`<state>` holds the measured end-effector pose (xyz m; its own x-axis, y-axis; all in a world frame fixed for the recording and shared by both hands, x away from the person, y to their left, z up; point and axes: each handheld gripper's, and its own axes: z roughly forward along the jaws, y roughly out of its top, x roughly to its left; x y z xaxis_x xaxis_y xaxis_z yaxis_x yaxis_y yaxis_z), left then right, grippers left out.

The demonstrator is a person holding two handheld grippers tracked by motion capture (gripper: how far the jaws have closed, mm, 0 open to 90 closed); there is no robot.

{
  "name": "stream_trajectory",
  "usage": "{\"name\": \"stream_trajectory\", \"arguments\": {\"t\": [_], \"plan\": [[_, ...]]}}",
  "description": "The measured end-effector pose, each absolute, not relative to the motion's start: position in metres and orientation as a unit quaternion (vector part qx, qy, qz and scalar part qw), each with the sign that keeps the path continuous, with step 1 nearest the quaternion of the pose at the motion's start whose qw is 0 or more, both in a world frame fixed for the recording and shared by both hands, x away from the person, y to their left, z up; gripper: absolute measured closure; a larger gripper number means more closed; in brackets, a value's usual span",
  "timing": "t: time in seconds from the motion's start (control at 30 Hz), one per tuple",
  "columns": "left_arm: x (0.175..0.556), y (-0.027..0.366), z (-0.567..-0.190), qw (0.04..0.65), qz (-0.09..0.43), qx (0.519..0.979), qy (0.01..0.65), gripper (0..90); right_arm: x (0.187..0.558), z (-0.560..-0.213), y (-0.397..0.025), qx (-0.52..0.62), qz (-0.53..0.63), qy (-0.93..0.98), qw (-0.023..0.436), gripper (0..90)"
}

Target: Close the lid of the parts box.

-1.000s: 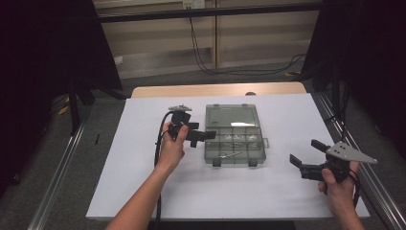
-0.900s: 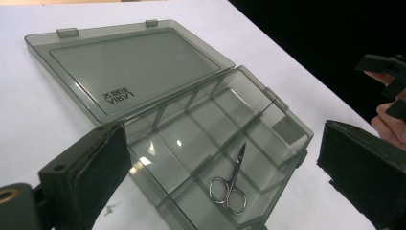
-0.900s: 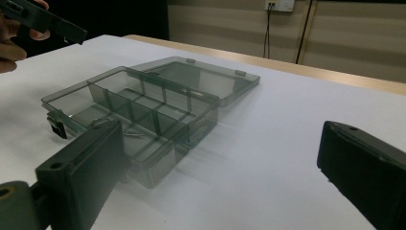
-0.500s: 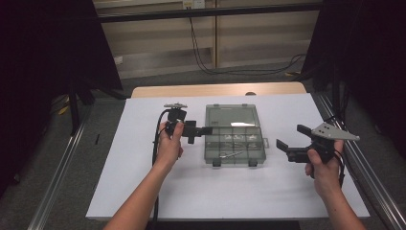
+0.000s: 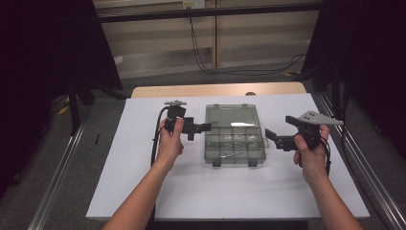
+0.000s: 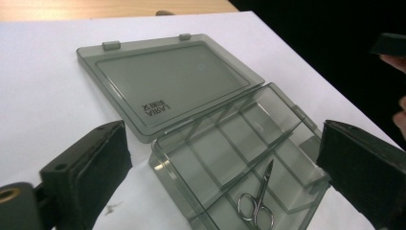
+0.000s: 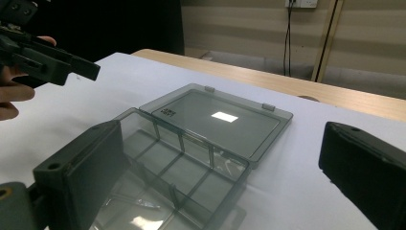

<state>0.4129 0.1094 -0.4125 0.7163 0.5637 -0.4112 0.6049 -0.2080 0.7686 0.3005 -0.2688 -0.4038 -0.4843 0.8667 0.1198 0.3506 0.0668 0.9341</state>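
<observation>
since a second ago the right gripper has swung in beside the open compartment box mid-surface, opposite the left gripper. both jaws spread wide, holding nothing. this looks like the approach step; next likely calls for reaching the small scissors in a front compartment.

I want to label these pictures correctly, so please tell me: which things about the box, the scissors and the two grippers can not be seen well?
- Scissors: handle loops partly cut off by the bottom edge of the left gripper view; in the high view too small for detail.
- Box: near corner hidden behind the right gripper jaw in the right gripper view.
- Lid: its small print is too small to read with certainty.
- Left gripper: jaw gap unclear in the high view.
</observation>
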Motion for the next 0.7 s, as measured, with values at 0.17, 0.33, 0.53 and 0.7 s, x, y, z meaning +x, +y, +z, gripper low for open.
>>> {"name": "stream_trajectory", "arguments": {"t": [0.17, 0.33, 0.53, 0.7], "plan": [[0.422, 0.109, -0.421, 0.524, -0.069, 0.764, 0.371, 0.4, 0.310, -0.405, -0.264, 0.443, 0.517, 0.690, 0.245, 1.1], [0.428, 0.102, -0.427, 0.500, -0.057, 0.769, 0.393, 3.6, 0.322, -0.407, -0.260, 0.460, 0.514, 0.683, 0.241, 0.0], [0.440, 0.104, -0.430, 0.504, -0.046, 0.757, 0.412, 5.7, 0.343, -0.413, -0.255, 0.476, 0.504, 0.687, 0.218, 0.0], [0.450, 0.100, -0.435, 0.494, -0.045, 0.758, 0.423, 4.5, 0.361, -0.419, -0.255, 0.494, 0.491, 0.686, 0.211, 0.6]]}}
